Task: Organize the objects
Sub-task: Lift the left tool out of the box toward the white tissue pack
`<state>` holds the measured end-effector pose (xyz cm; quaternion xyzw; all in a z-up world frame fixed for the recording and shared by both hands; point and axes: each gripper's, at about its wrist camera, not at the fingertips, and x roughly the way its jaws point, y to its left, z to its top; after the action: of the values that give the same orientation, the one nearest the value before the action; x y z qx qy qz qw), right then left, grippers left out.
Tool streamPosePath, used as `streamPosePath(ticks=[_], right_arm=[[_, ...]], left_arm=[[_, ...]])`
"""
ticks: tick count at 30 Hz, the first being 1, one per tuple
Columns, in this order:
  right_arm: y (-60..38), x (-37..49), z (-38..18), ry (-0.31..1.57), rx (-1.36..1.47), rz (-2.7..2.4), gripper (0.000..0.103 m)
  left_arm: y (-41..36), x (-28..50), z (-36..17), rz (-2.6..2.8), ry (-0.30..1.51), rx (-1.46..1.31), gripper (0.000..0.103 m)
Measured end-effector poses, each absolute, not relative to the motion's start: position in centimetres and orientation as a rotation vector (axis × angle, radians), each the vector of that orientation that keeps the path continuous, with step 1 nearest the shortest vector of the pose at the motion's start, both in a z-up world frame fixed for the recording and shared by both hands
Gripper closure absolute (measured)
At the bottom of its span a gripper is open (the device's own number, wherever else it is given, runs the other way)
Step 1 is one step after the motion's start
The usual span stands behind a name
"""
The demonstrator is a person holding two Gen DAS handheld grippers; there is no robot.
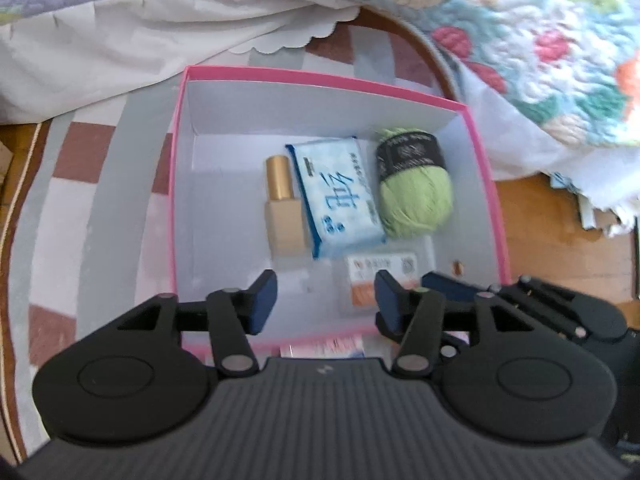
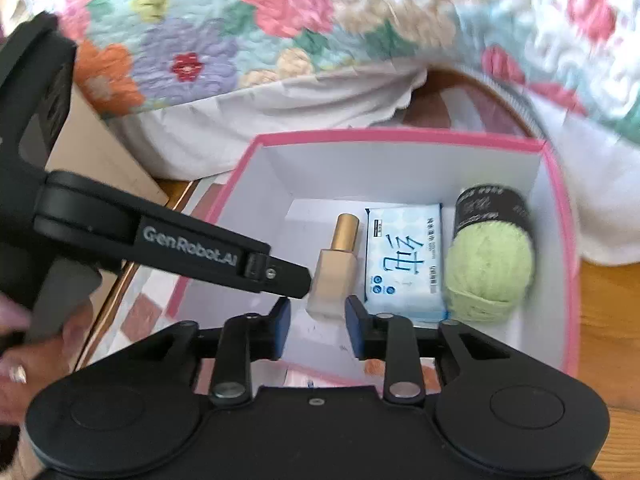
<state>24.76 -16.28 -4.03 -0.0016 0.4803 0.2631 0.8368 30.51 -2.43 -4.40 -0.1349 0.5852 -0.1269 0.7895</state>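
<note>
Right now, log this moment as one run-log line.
left tongs: open, empty | right tongs: open, at bottle base | pink box: bottle, tissue pack, green yarn, small packet

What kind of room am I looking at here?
Probably a bedroom at home: a floral quilted bedspread over a white sheet hangs beside a checked rug on wooden flooring, where a pink cardboard box sits.

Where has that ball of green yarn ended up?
The green yarn lies inside the pink box, at its right side, next to the blue tissue pack. Both views show it.
</note>
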Motion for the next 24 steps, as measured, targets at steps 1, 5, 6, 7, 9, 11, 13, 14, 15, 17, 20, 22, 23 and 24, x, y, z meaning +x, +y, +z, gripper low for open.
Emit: streamPosePath(ticks=[1,5,6,7,9,11,13,14,15,17,20,22,23,24], right_arm=[[-16.6,24.0,-3.2,1.011,-0.026,0.554,0.058],[-17.4,21.5,-0.3,0.984,-0.058,0.569,0.054],[-17.5,20.5,0.7,0.974,-0.060,0.578,0.052],[-17.6,19.9,1.4,0.962,-0.067,0.577,0.051],[-17.7,18.6,2.5,0.925,-0.105,0.554,0.047],[-18.1,16.9,3.7,0.870,-0.124,0.527,0.044],[-18.7,15.5,4.8,0.841,-0.110,0.519,0.041],[-19.1,14.8,5.3,0.825,-0.093,0.517,0.037],[-19.4,14.2,5.8,0.812,-0.079,0.514,0.034],[-19.9,12.7,6.6,0.792,-0.067,0.511,0.031],[-20.3,11.1,7.0,0.791,-0.083,0.503,0.024],[-20.9,10.1,7.3,0.813,-0.073,0.499,0.022],[-21.1,9.7,7.3,0.821,-0.069,0.494,0.020],[-21.4,9.3,7.4,0.827,-0.064,0.490,0.015]], left_arm=[[-2.2,29.8,-3.5,-0.282,1.251,-0.281,0.042],[-1.6,26.7,-0.3,-0.302,1.198,-0.232,0.038],[-1.4,26.0,0.4,-0.307,1.193,-0.222,0.038],[-1.3,25.3,1.2,-0.314,1.190,-0.213,0.038],[-1.1,24.1,2.5,-0.331,1.180,-0.205,0.038],[-0.9,22.7,3.9,-0.344,1.160,-0.188,0.036],[-0.7,21.3,5.1,-0.348,1.139,-0.163,0.031],[-0.6,20.7,5.5,-0.352,1.131,-0.154,0.030],[-0.5,20.0,5.9,-0.358,1.124,-0.144,0.028],[-0.3,18.5,6.6,-0.376,1.106,-0.103,0.023],[0.2,16.4,7.1,-0.398,1.077,-0.054,0.020],[0.7,15.2,7.1,-0.411,1.082,-0.067,0.019],[1.0,14.7,7.1,-0.422,1.085,-0.077,0.017],[1.2,14.2,7.0,-0.434,1.086,-0.087,0.015]])
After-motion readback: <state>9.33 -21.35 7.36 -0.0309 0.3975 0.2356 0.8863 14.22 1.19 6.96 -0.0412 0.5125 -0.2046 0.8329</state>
